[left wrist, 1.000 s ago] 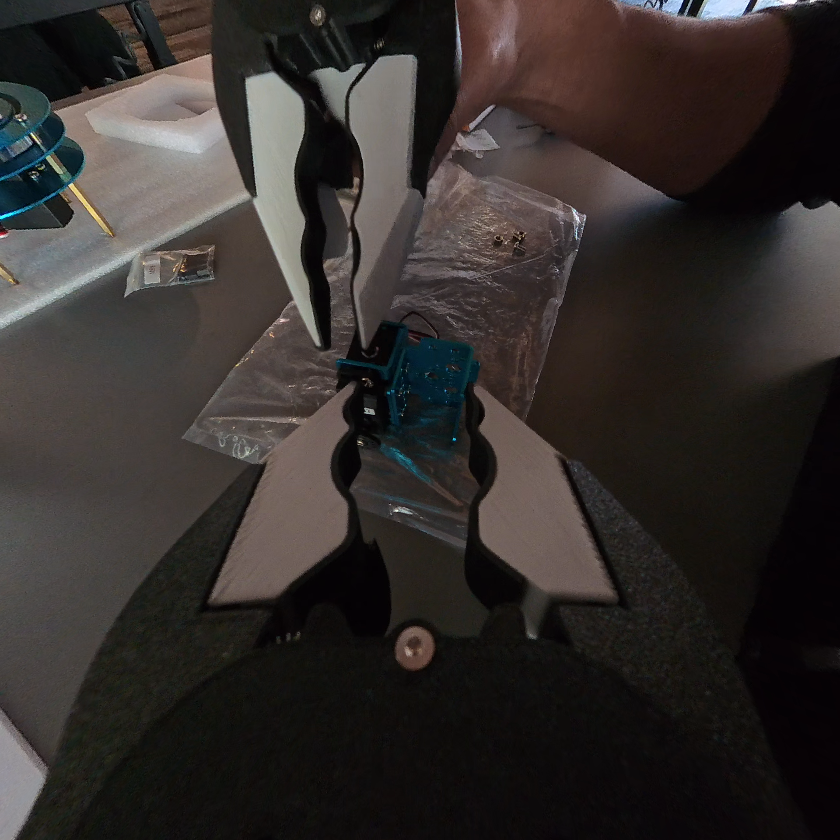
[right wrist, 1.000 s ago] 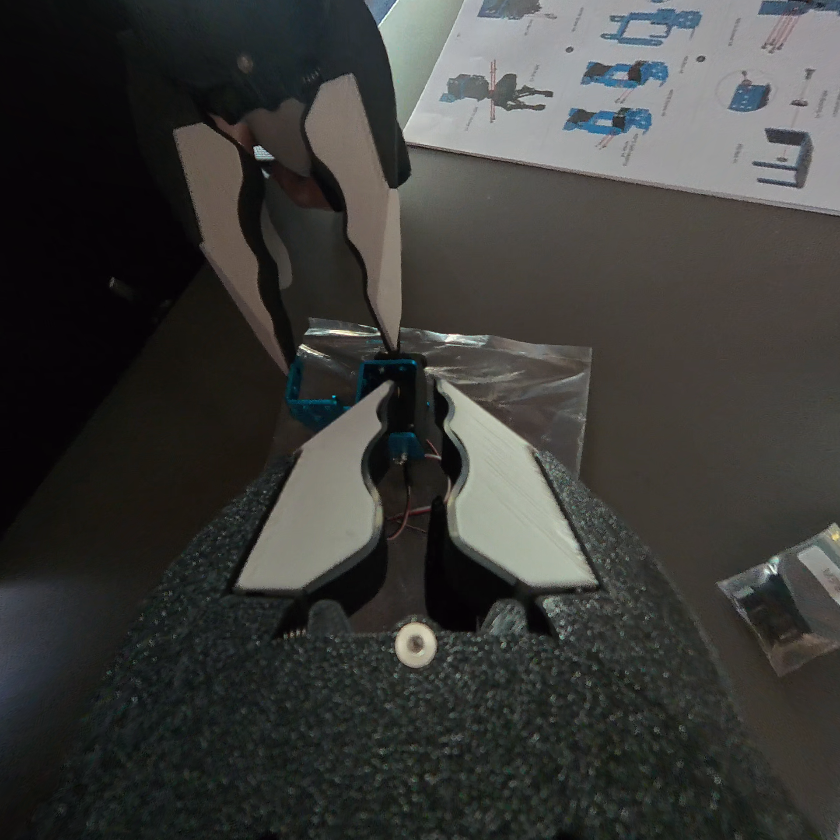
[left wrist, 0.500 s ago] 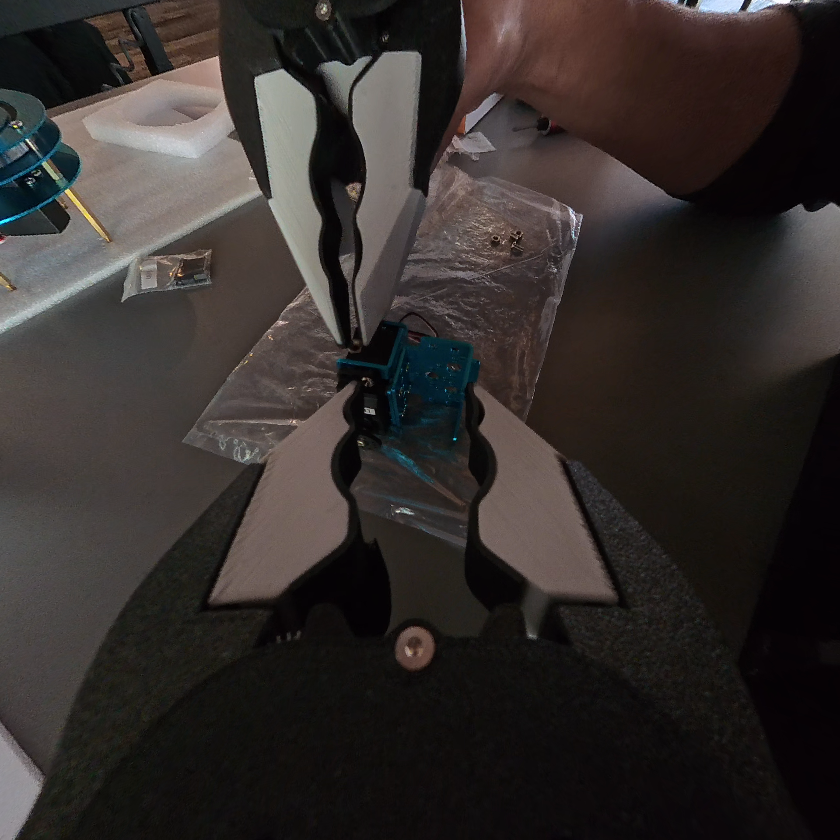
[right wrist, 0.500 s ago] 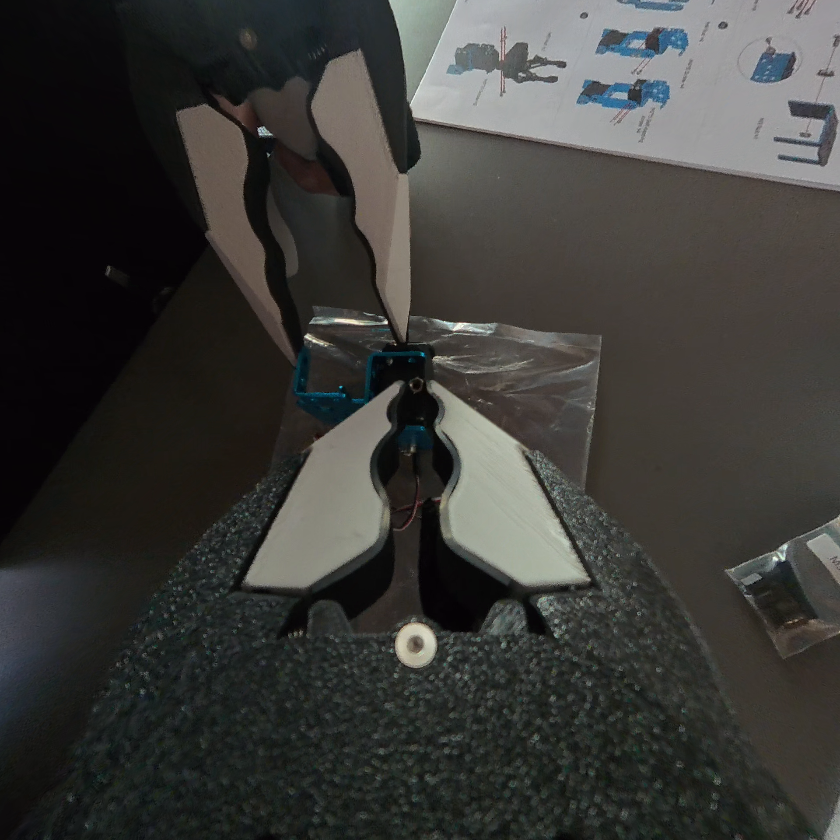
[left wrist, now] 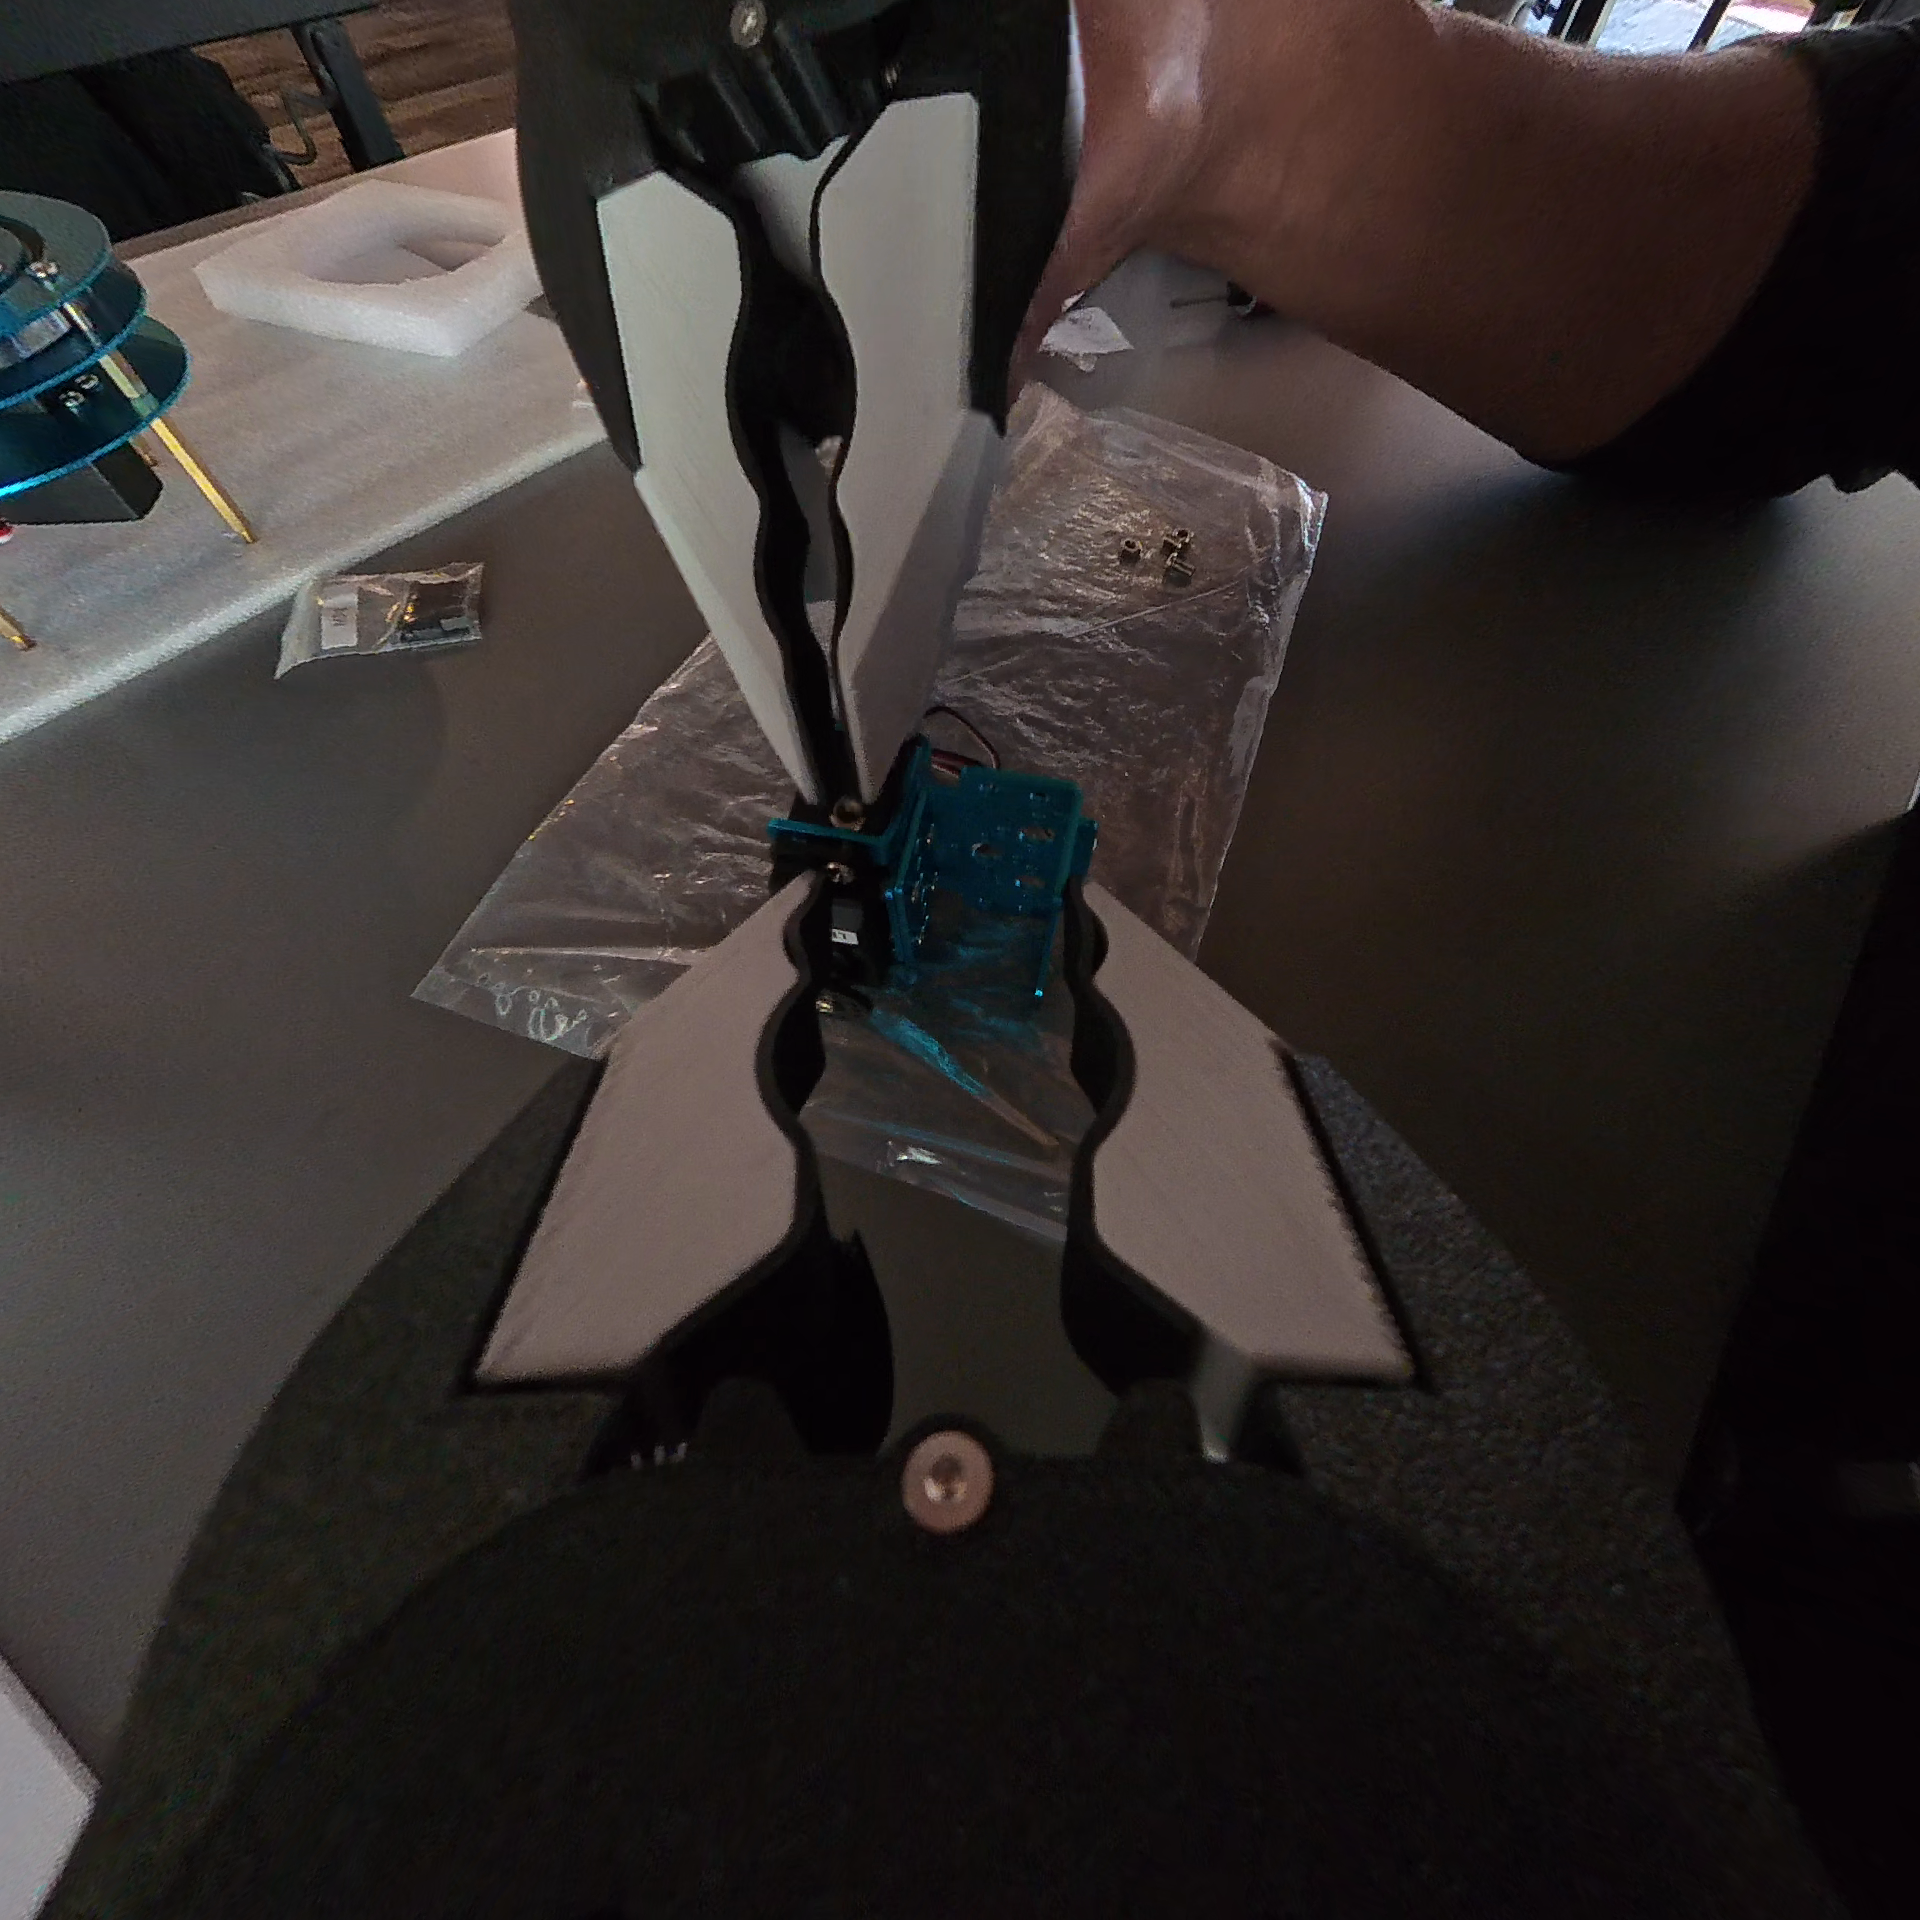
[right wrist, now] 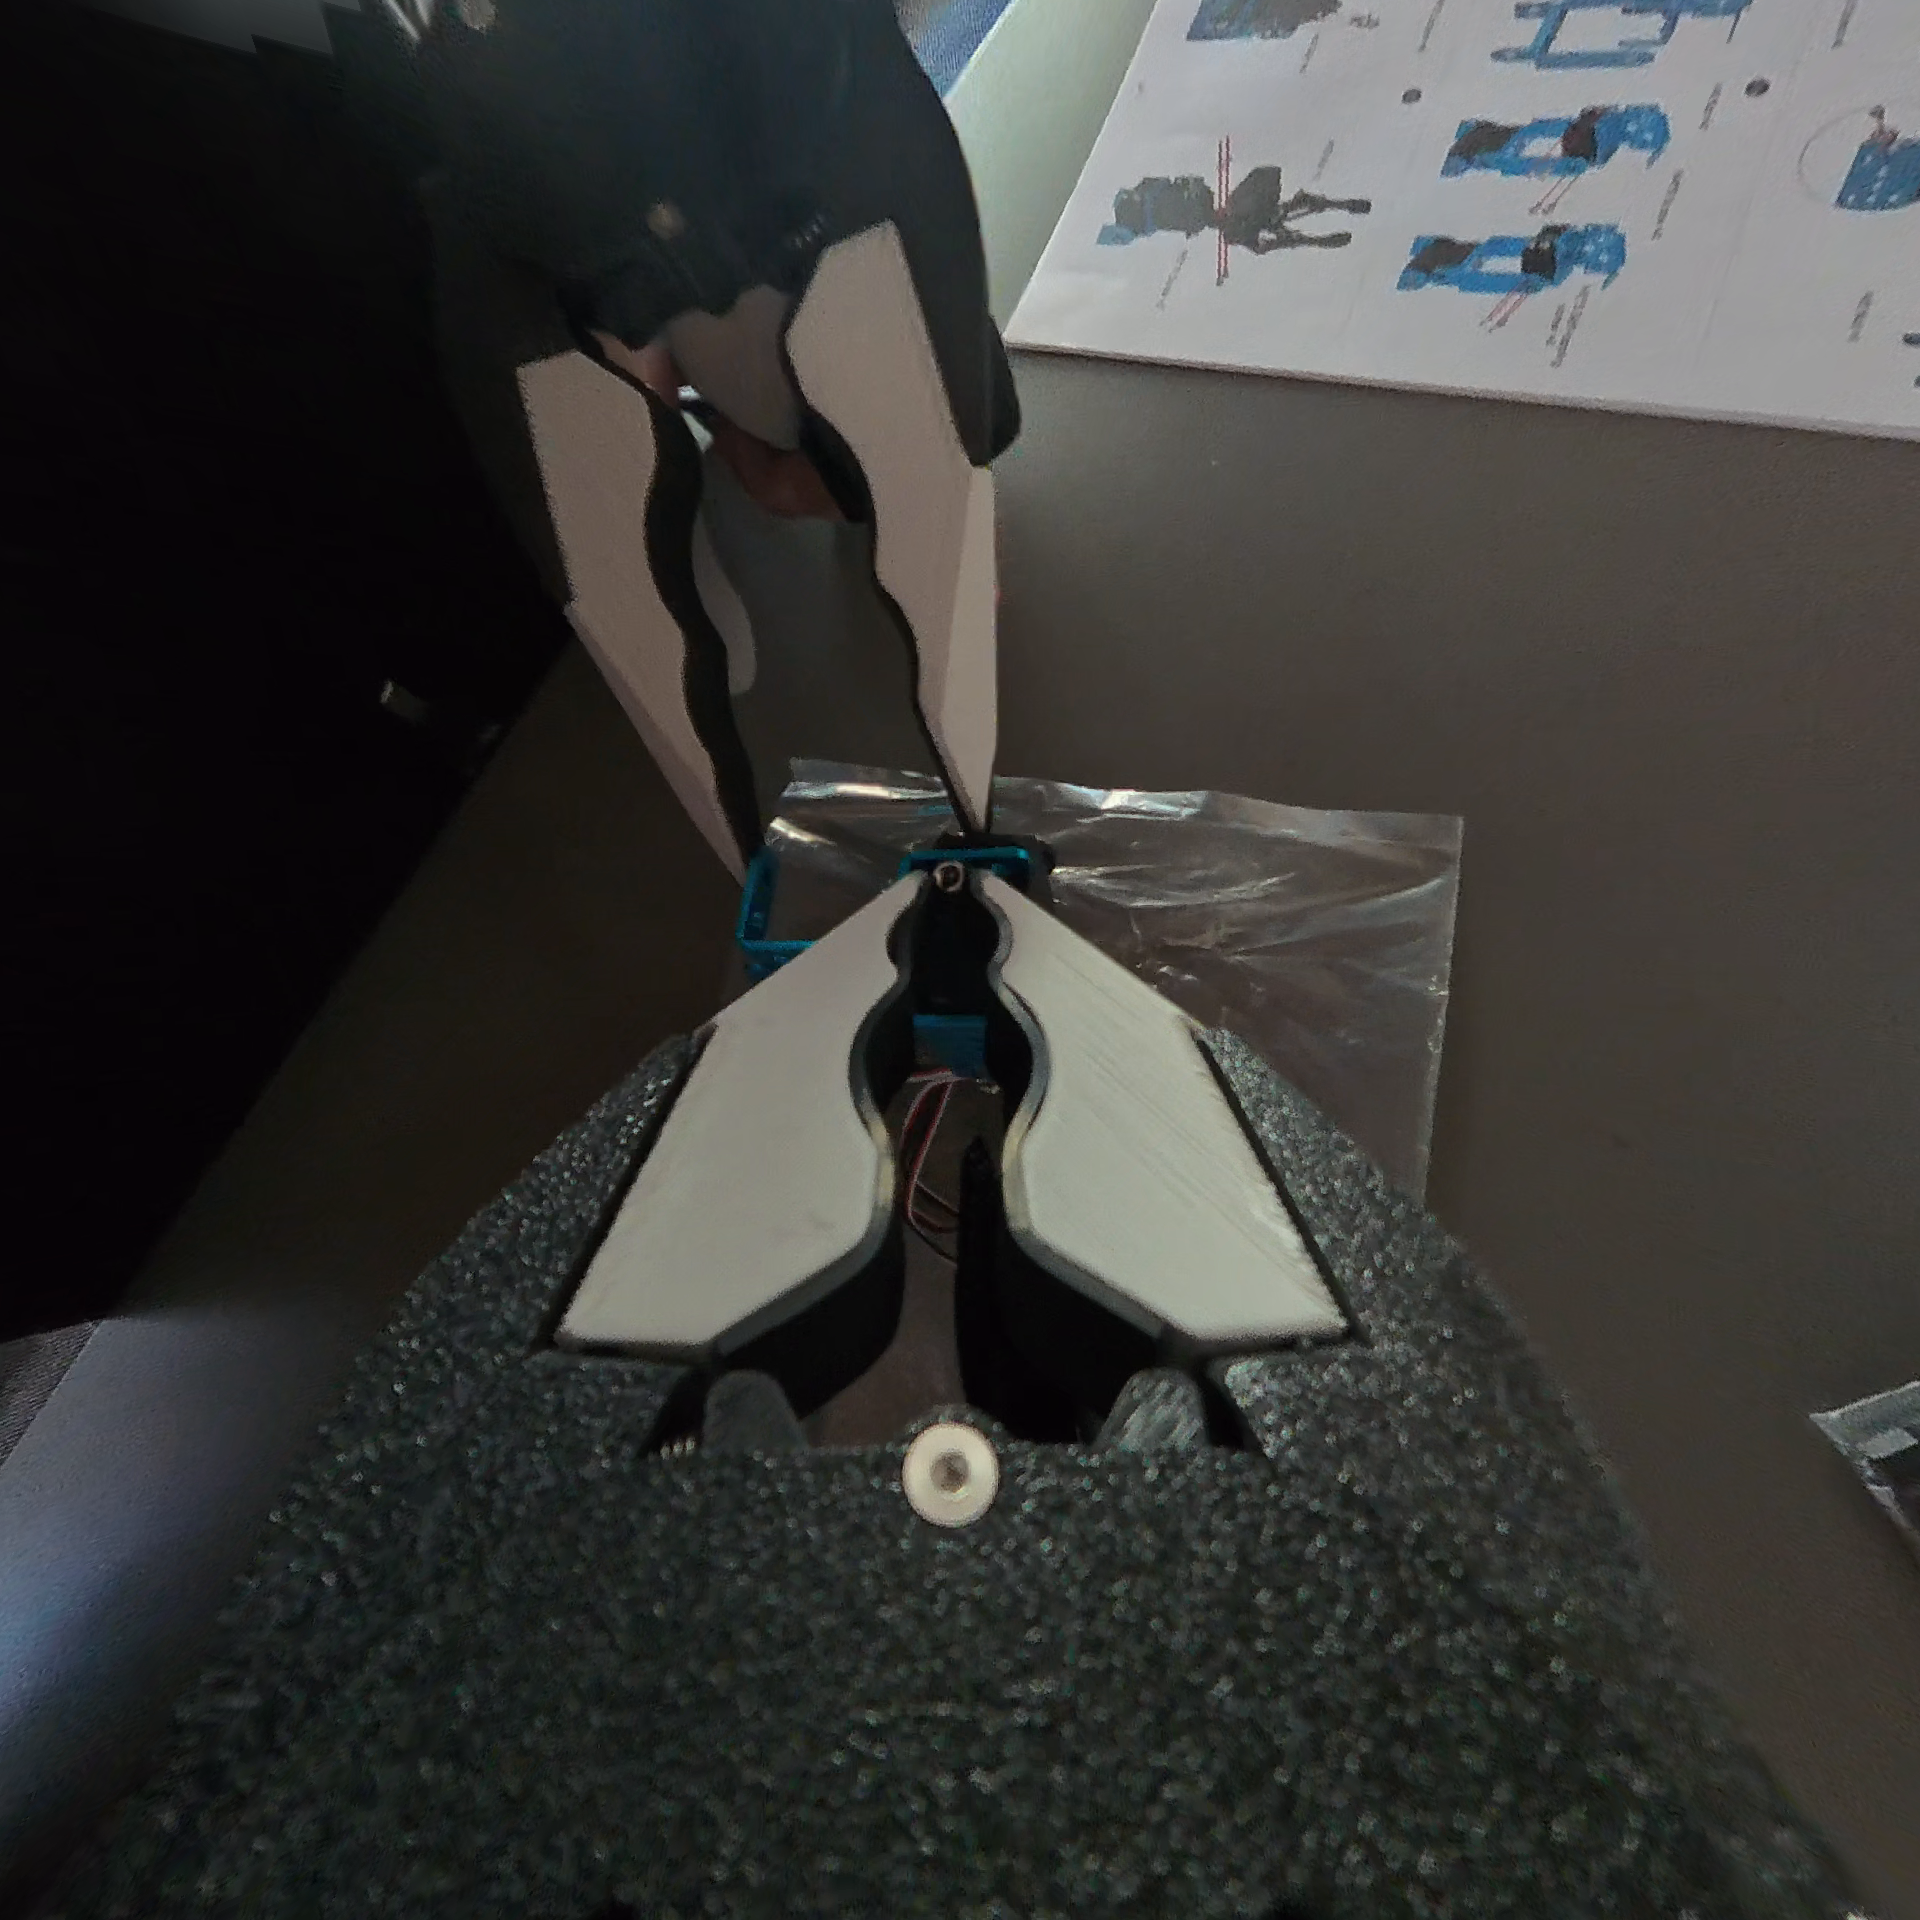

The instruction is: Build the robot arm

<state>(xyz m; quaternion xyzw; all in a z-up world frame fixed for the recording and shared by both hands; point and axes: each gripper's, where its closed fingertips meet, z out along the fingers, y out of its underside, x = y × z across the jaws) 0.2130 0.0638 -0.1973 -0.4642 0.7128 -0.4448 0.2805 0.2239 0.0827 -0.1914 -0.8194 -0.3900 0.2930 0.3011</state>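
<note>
Over the clear plastic bag [left wrist: 1122,623] on the grey desk [left wrist: 1558,831], the right tongs [left wrist: 831,790] have narrowed since a second ago, their tips now pinched on a small brass screw [left wrist: 847,812] atop the blue bracket assembly [left wrist: 977,862]. Meanwhile the left tongs [left wrist: 940,914] stay spread wide yet clamped, their fingers gripping that assembly's two sides. From the right wrist view, the right tongs [right wrist: 951,883] sit closed over the screw, with the left tongs [right wrist: 862,821] opposite.
</note>
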